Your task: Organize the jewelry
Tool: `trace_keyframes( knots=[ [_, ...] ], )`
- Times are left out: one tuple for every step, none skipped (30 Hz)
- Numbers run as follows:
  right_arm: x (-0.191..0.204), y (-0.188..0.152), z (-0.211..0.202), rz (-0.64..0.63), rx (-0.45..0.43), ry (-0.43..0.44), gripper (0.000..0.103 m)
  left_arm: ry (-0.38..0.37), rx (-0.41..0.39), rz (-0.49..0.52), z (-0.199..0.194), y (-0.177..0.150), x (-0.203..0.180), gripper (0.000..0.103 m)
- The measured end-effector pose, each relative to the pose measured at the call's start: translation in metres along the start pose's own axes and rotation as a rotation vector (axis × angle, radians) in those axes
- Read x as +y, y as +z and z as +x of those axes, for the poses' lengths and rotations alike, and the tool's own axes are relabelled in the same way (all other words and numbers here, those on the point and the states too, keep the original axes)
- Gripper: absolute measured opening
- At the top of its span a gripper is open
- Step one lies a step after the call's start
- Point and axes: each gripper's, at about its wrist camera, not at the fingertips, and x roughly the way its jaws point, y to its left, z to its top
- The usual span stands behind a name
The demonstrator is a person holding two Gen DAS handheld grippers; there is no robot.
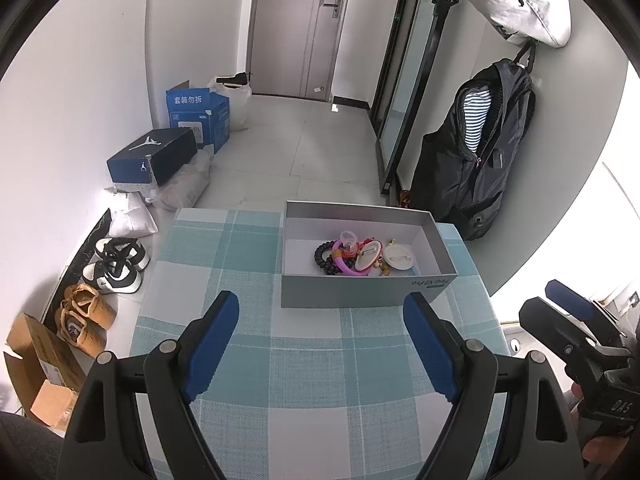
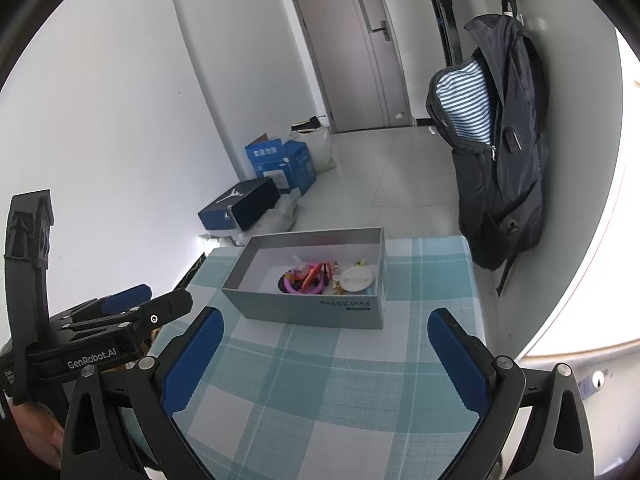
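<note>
A grey open box [image 1: 352, 292] [image 2: 312, 312] stands on the far part of the checked tablecloth [image 1: 304, 360] [image 2: 320, 380]. Inside lie a pile of jewelry: a pink bangle [image 1: 345, 267] [image 2: 298, 289], a dark bead bracelet [image 1: 322, 258], red pieces [image 2: 314, 274] and a white round case [image 1: 401, 258] [image 2: 357, 279]. My left gripper [image 1: 322, 306] is open and empty, a little short of the box. My right gripper [image 2: 326, 320] is open and empty, also short of the box. Each gripper shows at the edge of the other's view [image 1: 568, 294] [image 2: 132, 300].
A black backpack [image 1: 476, 152] [image 2: 496, 152] hangs on the wall right of the table. On the floor at the left are shoe boxes [image 1: 154, 156] [image 2: 240, 204], a blue carton [image 1: 198, 114], shoes [image 1: 116, 266] and a cardboard box [image 1: 40, 368]. A door [image 1: 296, 28] stands beyond.
</note>
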Motion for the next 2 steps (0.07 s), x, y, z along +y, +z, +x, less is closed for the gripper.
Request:
trace_keyframes(
  knots=[
    [-0.0004,-0.0001,0.0002,0.0,0.0,-0.001,0.103,0.003,-0.001,0.001,0.0003,0.0,0.0002,0.081],
    [-0.0009,-0.0003,0.0009,0.0,0.002,-0.003,0.103,0.007,-0.001,0.007,0.0008,-0.0002,-0.0006,0.081]
  ],
)
